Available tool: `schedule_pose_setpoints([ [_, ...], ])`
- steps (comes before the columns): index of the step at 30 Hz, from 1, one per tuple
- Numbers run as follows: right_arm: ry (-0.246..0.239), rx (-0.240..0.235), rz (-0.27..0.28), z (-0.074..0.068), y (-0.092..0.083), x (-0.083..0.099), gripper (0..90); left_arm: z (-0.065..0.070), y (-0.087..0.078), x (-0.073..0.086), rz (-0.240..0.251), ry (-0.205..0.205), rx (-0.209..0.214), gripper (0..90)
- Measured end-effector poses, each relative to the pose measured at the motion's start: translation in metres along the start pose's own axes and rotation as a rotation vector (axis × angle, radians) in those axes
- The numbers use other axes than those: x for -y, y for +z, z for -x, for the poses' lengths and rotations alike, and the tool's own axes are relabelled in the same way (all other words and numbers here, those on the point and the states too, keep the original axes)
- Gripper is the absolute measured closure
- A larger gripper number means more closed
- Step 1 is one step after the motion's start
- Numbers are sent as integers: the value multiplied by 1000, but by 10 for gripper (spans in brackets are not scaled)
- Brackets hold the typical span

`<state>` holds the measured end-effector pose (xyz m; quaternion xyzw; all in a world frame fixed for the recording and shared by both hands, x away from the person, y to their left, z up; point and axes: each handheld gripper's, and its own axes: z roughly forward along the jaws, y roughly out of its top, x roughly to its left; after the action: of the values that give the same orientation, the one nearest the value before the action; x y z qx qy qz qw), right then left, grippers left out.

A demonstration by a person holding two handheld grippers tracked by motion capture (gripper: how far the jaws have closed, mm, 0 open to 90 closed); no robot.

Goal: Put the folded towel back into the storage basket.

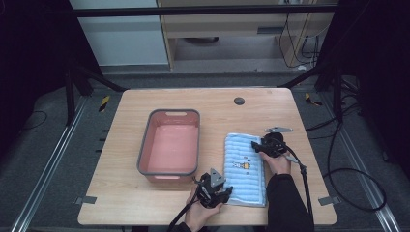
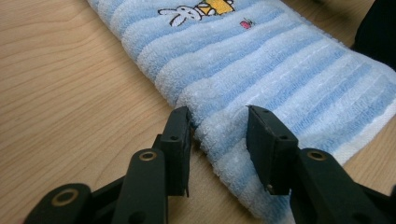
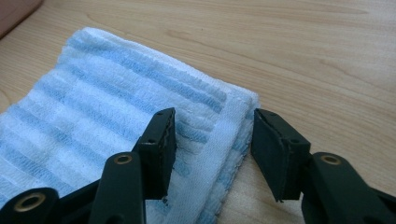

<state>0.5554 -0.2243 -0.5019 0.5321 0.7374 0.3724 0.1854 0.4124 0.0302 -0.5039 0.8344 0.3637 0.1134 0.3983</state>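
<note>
A folded towel (image 1: 245,166) with light blue and white stripes and a small rabbit picture lies flat on the wooden table (image 1: 130,198), right of centre. My left gripper (image 1: 226,193) is at the towel's near left corner. In the left gripper view the jaws (image 2: 218,119) stand either side of the towel (image 2: 261,60) edge, open, the left pad just touching the fabric. My right gripper (image 1: 257,145) is at the far right corner. In the right gripper view its jaws (image 3: 214,116) straddle the hem of the towel (image 3: 93,93), open, with a gap at the right pad.
A pink rectangular basin (image 1: 143,150) with a grey rim stands left of the towel, nothing inside it. A small dark round hole (image 1: 239,101) sits near the table's far edge. Bare wood lies along the front left and far side.
</note>
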Motion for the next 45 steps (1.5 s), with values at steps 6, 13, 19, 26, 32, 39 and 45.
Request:
schedule_pose_setpoints([
  [6, 9, -8, -2, -2, 0, 1, 560, 2, 0, -2, -13, -6, 0, 662],
  [13, 30, -51, 10, -2, 0, 4, 717, 4, 1, -4, -24, -17, 4, 753],
  [19, 20, -51, 8, -6, -2, 3, 808, 6, 2, -5, -18, -20, -9, 814],
  [26, 35, -68, 21, -3, -6, 1, 830, 4, 1, -5, -12, -40, -1, 834],
  [32, 15, -78, 64, -6, -19, -6, 834, 3, -2, -5, 8, -50, 11, 843],
  [39, -7, -87, 98, -12, -32, -13, 836, 2, -11, -9, 38, -45, 17, 847],
  [45, -13, -90, 132, -15, -44, -21, 836, 2, -22, -16, 64, -35, 15, 848],
])
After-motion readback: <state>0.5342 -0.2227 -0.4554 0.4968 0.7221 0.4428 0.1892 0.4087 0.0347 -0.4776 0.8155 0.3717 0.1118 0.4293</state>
